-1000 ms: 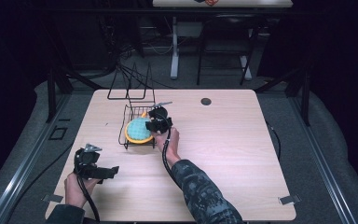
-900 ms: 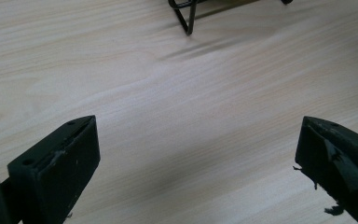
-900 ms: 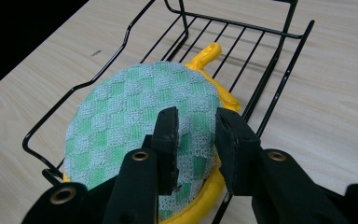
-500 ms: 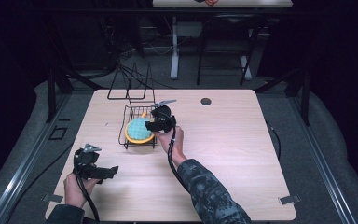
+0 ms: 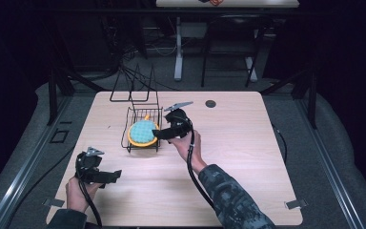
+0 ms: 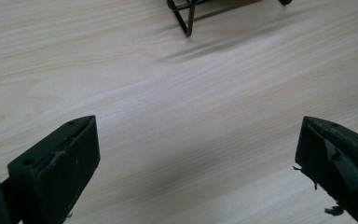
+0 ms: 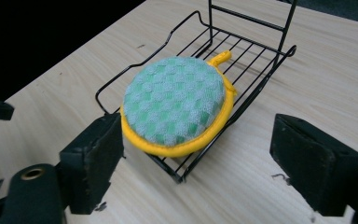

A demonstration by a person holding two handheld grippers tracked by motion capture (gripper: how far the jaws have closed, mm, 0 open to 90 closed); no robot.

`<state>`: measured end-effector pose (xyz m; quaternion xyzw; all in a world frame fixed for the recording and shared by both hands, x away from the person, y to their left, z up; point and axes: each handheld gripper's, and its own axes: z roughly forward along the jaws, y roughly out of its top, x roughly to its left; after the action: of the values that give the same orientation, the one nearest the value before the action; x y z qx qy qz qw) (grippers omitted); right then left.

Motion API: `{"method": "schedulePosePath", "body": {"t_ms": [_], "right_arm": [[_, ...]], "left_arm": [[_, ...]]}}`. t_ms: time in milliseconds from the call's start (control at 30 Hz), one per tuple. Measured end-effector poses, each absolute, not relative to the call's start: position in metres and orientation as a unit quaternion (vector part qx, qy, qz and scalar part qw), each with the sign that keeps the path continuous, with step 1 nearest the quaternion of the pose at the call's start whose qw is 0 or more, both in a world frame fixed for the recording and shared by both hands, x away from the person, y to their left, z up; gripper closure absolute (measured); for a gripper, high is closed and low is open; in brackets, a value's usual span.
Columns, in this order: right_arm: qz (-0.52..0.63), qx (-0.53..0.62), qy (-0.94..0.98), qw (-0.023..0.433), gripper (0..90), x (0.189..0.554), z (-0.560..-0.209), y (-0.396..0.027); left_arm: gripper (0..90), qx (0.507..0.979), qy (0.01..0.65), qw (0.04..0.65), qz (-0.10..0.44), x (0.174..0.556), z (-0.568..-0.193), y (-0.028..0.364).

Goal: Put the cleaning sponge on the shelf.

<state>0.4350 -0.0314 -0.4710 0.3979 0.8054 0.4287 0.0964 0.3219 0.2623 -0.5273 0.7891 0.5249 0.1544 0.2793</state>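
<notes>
Light wood table (image 5: 248, 157): black wire rack (image 5: 143, 125), small dark disc (image 5: 211, 103).

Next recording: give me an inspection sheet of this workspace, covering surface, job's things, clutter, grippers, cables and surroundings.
Surface: light wooden table, bare across most of its top.
Job's things: round green-checked pad with yellow rim lies in the black wire rack, overhanging its near edge.
Clutter: small dark round disc on the table's far side.
Grippers: right gripper jaws have just been opening; they stand apart either side of the pad, pads off it. Left gripper open above bare wood, nothing between its jaws.
Cables: black cable trails from the right gripper along the forearm.
Surroundings: dark room, grey floor, another table's legs behind.
</notes>
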Motion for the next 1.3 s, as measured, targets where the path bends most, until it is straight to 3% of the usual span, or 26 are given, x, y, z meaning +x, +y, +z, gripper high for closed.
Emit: {"method": "schedulePosePath", "body": {"t_ms": [467, 1300], "right_arm": [[0.418, 0.372, 0.82, 0.12, 3.3, 0.402, -0.447, -0.081], [0.388, 0.441, 0.796, 0.148, 0.0, 0.338, -0.455, -0.212]], "left_arm": [[0.0, 0.791, 0.523, 0.279, 0.156, 0.322, -0.528, 0.261], [0.0, 0.792, 0.522, 0.276, 0.155, 0.322, -0.528, 0.259]]}}
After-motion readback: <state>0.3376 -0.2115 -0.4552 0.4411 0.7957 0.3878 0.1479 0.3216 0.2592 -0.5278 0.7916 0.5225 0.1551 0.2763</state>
